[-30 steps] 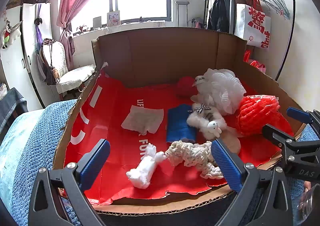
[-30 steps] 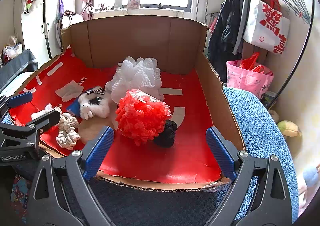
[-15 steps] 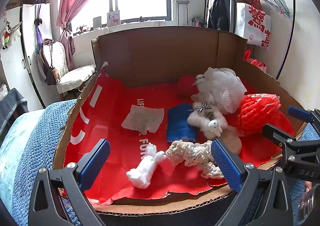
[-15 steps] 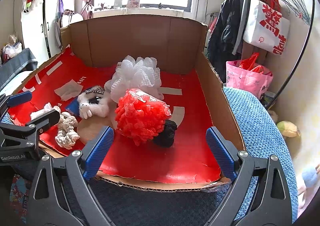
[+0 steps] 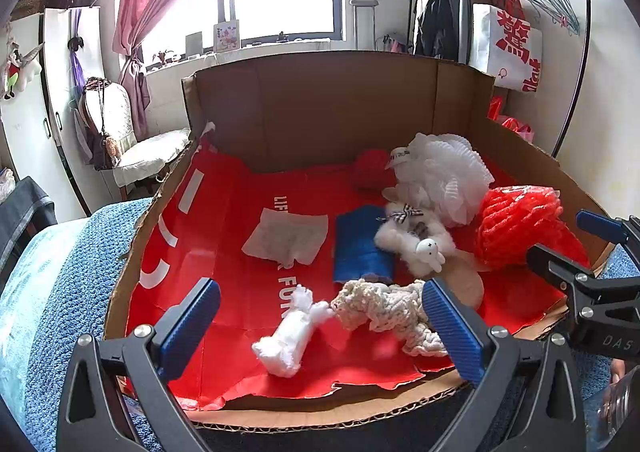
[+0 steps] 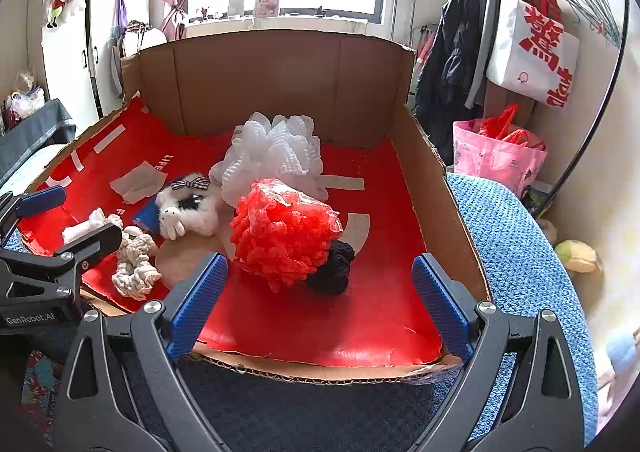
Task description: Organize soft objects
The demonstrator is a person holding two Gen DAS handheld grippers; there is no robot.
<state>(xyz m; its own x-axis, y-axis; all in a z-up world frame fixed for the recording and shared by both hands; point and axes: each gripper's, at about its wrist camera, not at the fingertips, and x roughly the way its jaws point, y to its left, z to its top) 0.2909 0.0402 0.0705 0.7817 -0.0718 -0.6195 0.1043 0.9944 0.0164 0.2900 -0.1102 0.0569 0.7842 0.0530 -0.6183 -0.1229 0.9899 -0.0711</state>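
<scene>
- Soft objects are gathered in a shallow cardboard box (image 5: 344,108) lined with red paper (image 5: 224,236), mostly toward its right half.
- Two mesh puffs are counted: a white puff (image 6: 276,156) at the back and a red puff (image 6: 284,236) in front of it, touching.
- One black yarn ball (image 6: 334,268) is pressed against the red puff.
- One white plush toy (image 5: 416,242), one blue cloth (image 5: 360,248), one knitted cream piece (image 5: 384,310), one small white fluffy piece (image 5: 290,332) and one flat white cloth (image 5: 288,238) are seen.
- Open red floor is left at the box's left side and front right corner.
- The front wall is low; the back wall stands high.
- The left hand-held gripper (image 5: 320,328) and the right hand-held gripper (image 6: 320,304) are spread wide, empty, at the front edge.
</scene>
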